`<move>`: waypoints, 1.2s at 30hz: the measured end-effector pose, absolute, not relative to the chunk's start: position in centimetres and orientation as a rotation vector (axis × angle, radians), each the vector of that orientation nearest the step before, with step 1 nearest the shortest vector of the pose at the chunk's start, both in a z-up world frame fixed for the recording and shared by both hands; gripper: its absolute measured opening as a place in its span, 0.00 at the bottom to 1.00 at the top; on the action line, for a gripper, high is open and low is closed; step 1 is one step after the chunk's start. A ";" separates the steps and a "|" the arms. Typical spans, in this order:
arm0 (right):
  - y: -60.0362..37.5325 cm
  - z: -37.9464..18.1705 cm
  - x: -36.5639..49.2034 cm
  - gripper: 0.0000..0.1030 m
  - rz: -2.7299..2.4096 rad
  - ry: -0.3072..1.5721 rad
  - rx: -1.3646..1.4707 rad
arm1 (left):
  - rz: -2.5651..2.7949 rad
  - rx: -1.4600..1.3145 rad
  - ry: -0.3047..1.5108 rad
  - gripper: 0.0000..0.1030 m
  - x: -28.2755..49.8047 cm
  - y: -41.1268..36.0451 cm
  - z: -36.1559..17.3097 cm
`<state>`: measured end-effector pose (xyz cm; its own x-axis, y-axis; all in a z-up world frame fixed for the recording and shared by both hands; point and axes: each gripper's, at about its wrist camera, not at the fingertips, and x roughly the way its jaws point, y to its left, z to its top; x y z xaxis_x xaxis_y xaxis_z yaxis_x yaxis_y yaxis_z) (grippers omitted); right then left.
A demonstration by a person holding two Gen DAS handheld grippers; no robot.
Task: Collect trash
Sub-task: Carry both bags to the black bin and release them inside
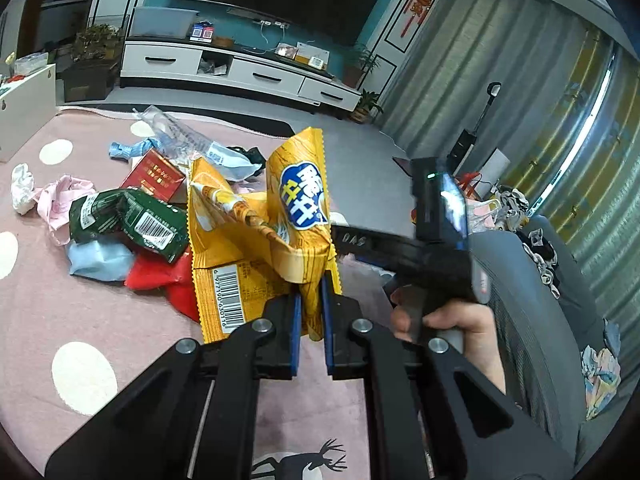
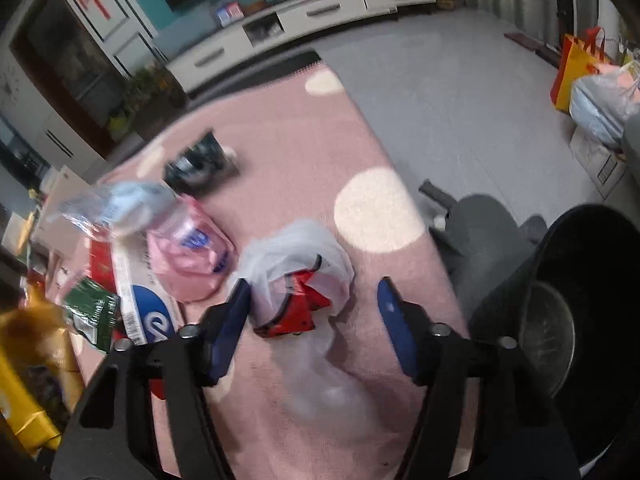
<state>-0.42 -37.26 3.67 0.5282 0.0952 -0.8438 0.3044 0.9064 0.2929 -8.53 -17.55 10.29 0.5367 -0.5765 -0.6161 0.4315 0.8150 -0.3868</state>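
My left gripper [image 1: 311, 300] is shut on a yellow snack wrapper [image 1: 296, 208] and holds it above a pink dotted rug [image 1: 80, 312]. Behind it lie a green wrapper [image 1: 128, 220], a red wrapper [image 1: 164, 280], a red box [image 1: 154, 174], a light blue wrapper [image 1: 98, 260] and clear plastic [image 1: 176, 132]. My right gripper [image 2: 312, 304] is open above a clear plastic bag [image 2: 300, 264] with a red wrapper [image 2: 298, 308] inside, on the rug. The right gripper's body [image 1: 436, 220] and the hand that holds it show in the left wrist view. A black bin [image 2: 580, 320] stands at the right.
A pink bag [image 2: 192, 256], a white and blue box [image 2: 140, 296] and a dark can [image 2: 196, 164] lie on the rug. A white TV cabinet [image 1: 240, 72] stands at the back. A grey chair [image 1: 540, 300] is at the right. Bags [image 2: 592, 92] stand on the grey floor.
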 end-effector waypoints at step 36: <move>-55.7 7.2 -18.6 0.15 -0.743 0.821 0.711 | -1.222 -0.180 1.154 0.12 -9.3 -41.9 2.7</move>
